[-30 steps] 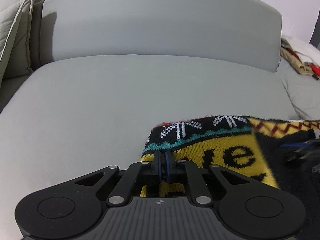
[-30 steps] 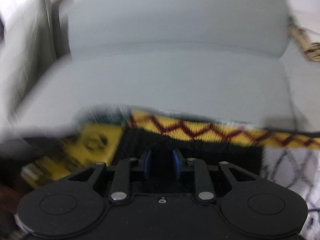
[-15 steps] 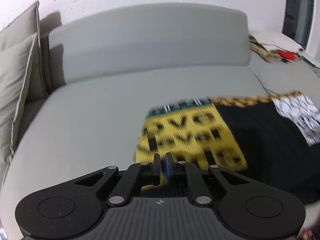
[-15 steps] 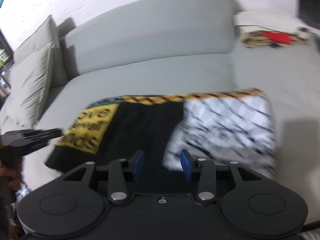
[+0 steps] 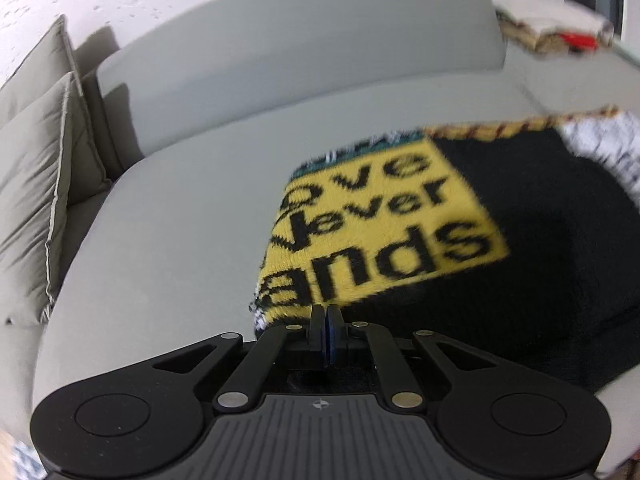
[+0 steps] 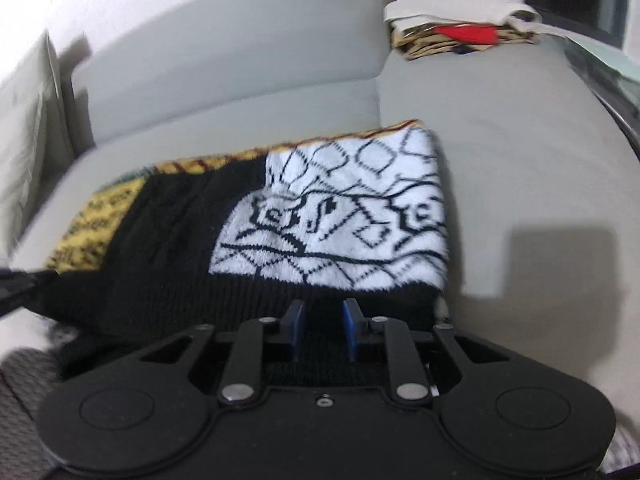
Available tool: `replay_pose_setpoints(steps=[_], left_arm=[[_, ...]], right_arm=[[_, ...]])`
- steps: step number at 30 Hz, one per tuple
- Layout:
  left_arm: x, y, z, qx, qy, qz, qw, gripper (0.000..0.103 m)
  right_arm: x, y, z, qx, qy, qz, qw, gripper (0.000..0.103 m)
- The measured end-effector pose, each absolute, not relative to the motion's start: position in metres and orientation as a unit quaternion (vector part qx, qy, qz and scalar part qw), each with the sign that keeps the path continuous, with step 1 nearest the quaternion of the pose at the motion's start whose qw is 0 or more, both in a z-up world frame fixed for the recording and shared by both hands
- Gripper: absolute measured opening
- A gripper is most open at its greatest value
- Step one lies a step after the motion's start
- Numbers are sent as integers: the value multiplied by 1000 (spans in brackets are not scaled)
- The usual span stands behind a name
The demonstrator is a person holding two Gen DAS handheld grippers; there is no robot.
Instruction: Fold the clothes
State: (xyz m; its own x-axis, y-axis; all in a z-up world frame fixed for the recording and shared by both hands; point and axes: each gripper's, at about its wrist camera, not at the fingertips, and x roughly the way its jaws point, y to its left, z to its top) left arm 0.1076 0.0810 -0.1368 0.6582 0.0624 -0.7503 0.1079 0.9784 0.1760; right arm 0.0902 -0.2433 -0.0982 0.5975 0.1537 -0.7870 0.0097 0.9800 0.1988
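A knitted sweater (image 5: 520,248) lies folded on the grey sofa seat (image 5: 168,240). It is black with a yellow lettered patch and a white patterned patch (image 6: 344,216). My left gripper (image 5: 327,320) is shut at the sweater's near left edge; whether cloth is pinched between the pads is hidden. My right gripper (image 6: 320,316) is open, its blue pads at the sweater's near black hem. The left gripper's tip shows at the left edge of the right wrist view (image 6: 20,280).
The sofa backrest (image 5: 300,48) runs behind the seat. Grey cushions (image 5: 36,184) stand at the left end. A pile of folded clothes (image 6: 460,36) lies on the far right of the sofa. Bare seat lies left of the sweater.
Both grippers have pulled back and up from the sweater, which now lies folded flat. My right gripper opened and let go of the cloth. The left gripper stayed shut.
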Motion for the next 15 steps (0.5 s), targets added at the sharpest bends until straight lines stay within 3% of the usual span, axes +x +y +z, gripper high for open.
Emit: replay_pose_setpoints(steps=[4, 8, 15], left_arm=[[83, 66, -114, 54, 373, -44, 925, 8], [81, 36, -110, 6, 365, -72, 928, 9], [76, 3, -107, 32, 384, -45, 922, 13]], right_arm=[[67, -276, -80, 97, 408, -2, 908, 23], [74, -292, -87, 125, 398, -8, 909, 11], [82, -268, -105, 69, 410, -4, 909, 10]])
